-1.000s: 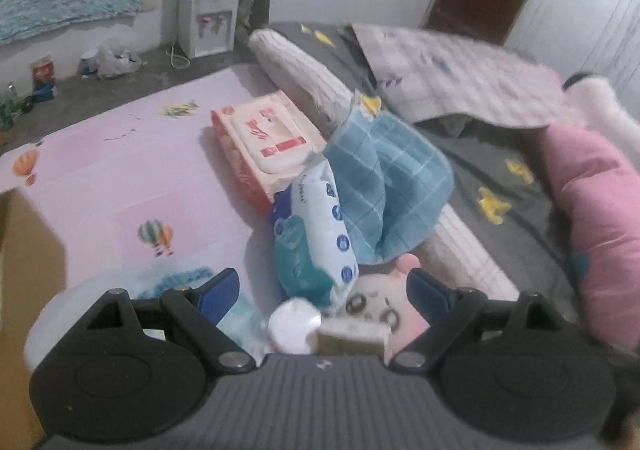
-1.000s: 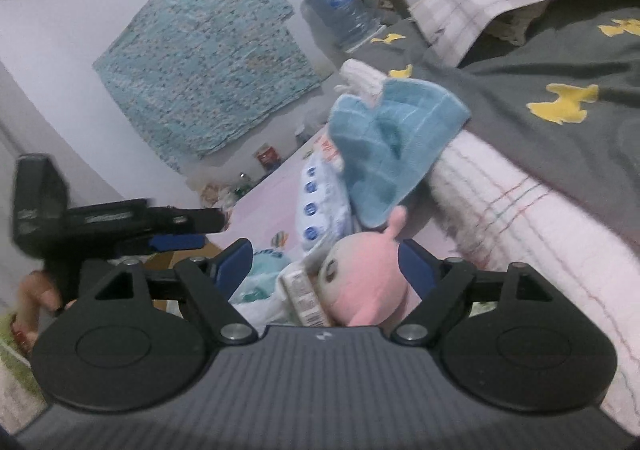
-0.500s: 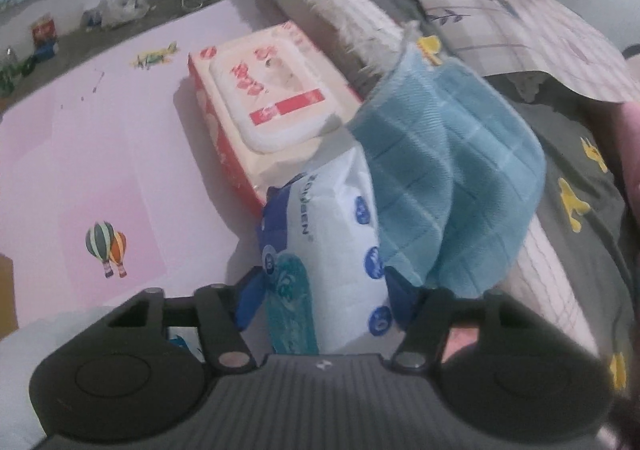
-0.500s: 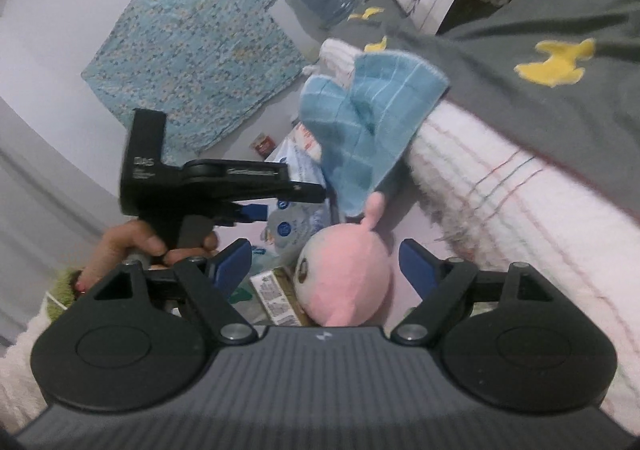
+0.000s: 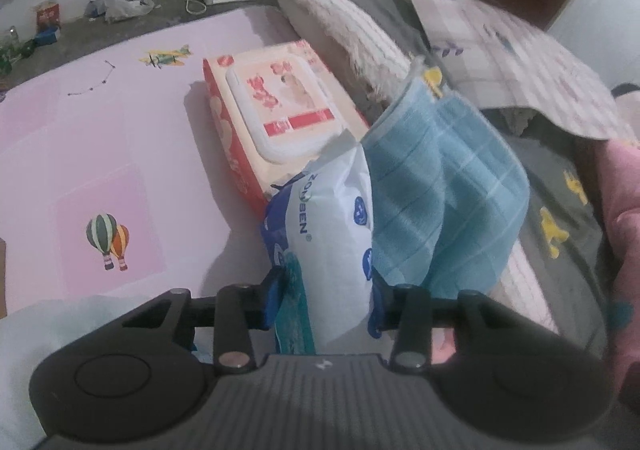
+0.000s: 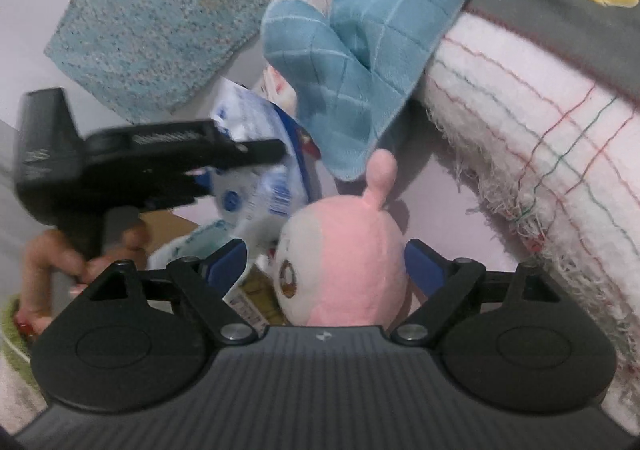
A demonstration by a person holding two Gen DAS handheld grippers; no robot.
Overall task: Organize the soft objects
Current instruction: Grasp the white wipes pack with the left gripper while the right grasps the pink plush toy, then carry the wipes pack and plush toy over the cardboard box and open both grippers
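A white-and-blue wipes pack (image 5: 336,234) stands between the jaws of my left gripper (image 5: 326,302). The jaws are closing and both blue pads press on its sides. A blue checked cloth (image 5: 440,201) leans on the pack's right side. In the right wrist view a pink plush toy (image 6: 352,258) sits between the fingers of my right gripper (image 6: 326,266), which is open; the pads stand beside it without squeezing. The same blue cloth (image 6: 360,61) hangs just beyond the plush. The left gripper's black handle (image 6: 52,161) and the hand (image 6: 48,262) that holds it show at the left.
A red-and-cream wipes pack (image 5: 276,121) lies flat on the pink mat (image 5: 120,129) beyond the held pack. A white fringed blanket (image 6: 540,153) and a grey cover with yellow shapes (image 5: 560,209) bound the right side. A small printed carton (image 6: 256,298) lies by the plush.
My left gripper came down onto the white-and-blue pack and its jaws narrowed from wide to touching it. My right gripper sank toward the pink plush, now larger between its fingers.
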